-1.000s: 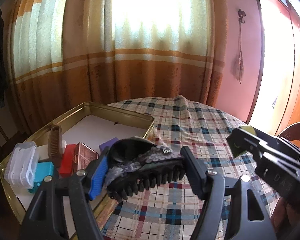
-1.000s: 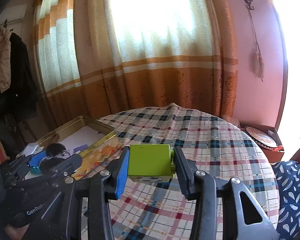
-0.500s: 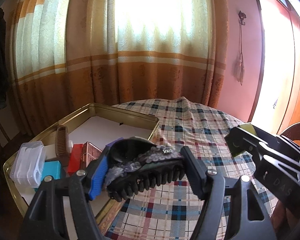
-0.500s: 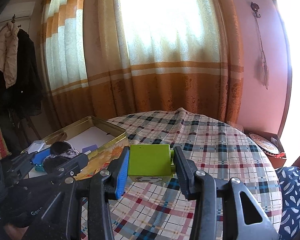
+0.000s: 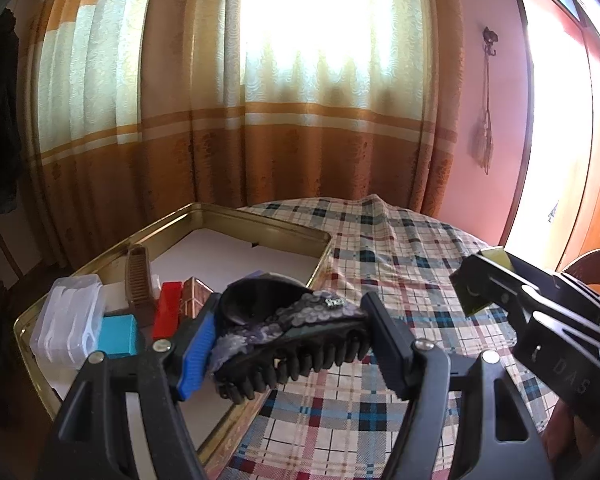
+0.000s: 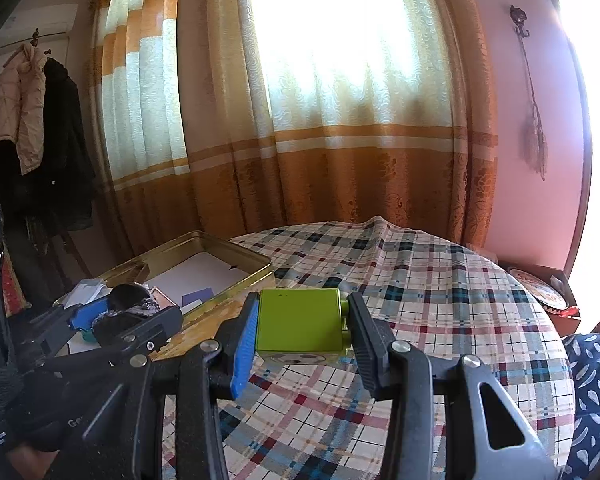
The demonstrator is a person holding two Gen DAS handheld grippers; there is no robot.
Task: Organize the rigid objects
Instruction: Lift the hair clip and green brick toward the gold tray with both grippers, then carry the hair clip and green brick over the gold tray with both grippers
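Note:
My left gripper is shut on a black claw hair clip with grey sequins, held above the near right edge of a gold tin tray. My right gripper is shut on a lime-green box, held above the plaid tablecloth. The right gripper shows at the right of the left wrist view. The left gripper with the clip shows at the lower left of the right wrist view. The tray lies left of the green box.
In the tray lie a clear plastic case, a teal box, a red box, a brown comb and a patterned box. Curtains hang behind the round table. Coats hang at the left.
Both grippers have lifted a little and tilted up, each still holding its object. The tray and table sit lower in both views.

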